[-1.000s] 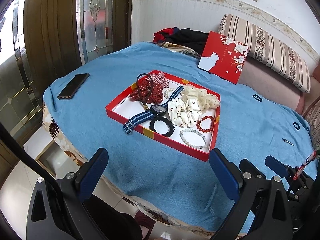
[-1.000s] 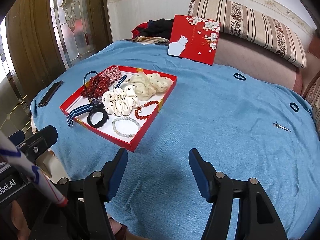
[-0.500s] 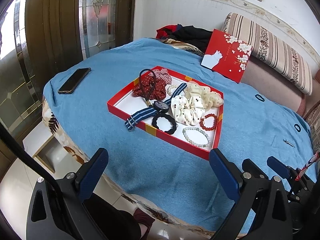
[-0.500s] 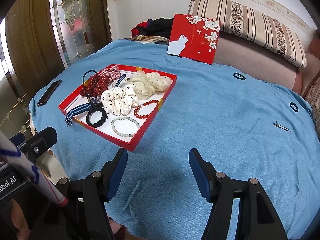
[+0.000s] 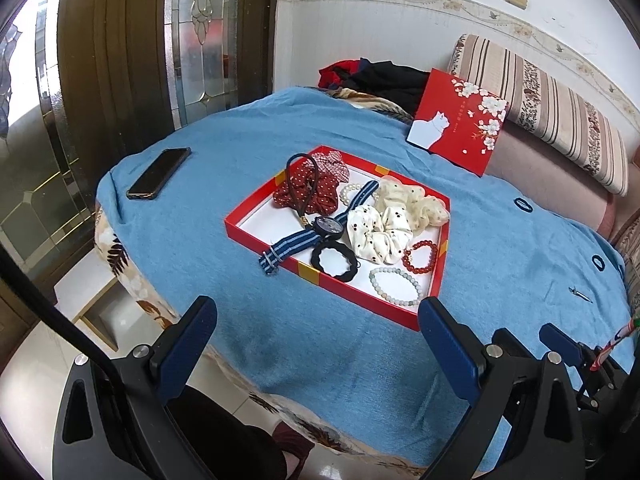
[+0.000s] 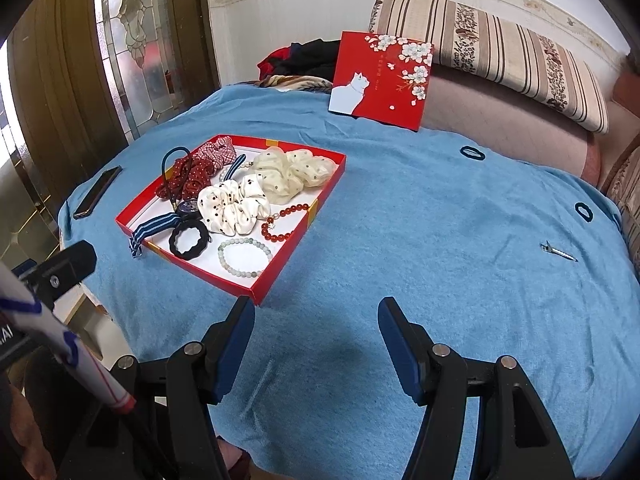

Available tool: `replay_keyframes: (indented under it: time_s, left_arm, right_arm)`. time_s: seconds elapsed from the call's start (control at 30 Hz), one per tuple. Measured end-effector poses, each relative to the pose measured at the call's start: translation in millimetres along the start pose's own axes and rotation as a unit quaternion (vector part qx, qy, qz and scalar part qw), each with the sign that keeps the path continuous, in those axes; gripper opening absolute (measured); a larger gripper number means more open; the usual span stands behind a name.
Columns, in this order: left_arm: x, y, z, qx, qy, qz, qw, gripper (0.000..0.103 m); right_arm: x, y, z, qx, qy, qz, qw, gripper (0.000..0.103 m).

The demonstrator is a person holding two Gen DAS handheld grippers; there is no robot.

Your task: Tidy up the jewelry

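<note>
Scrunchies [image 5: 380, 230], bracelets [image 5: 420, 256], watch [image 5: 328, 227] fill red tray [image 5: 248, 216].

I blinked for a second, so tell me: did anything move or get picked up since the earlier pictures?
Nothing visibly changed. Both tongs, left and right, hang open and empty over the blue blanket; the jewelry lies untouched in the red tray.

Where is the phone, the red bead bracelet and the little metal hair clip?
phone [image 5: 158, 173], left wrist view, middle of its dark screen.
red bead bracelet [image 6: 297, 209], right wrist view, beads along its upper side.
metal hair clip [image 6: 558, 253], right wrist view, middle of its thin body.
</note>
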State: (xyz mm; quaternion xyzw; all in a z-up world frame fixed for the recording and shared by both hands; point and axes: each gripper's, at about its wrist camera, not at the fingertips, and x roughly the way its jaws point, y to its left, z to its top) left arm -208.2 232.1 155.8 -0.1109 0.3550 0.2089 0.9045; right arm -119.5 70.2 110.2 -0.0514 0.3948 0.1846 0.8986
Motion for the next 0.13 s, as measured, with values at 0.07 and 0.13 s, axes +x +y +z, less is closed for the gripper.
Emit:
replay_keyframes:
  time_s: [0.07,0.13]
  left_arm:
    - [-2.9,-2.3,1.0,0.001,0.000,0.003,1.0000,0.100]
    - [-5.4,-6.2,1.1,0.003,0.000,0.007,1.0000,0.100]
  right_arm:
    - [-1.6,-2.1,-1.0,0.001,-0.001,0.001,1.000,0.069]
    - [-4.6,-5.8,-1.1,0.004,-0.004,0.001,1.000,0.069]
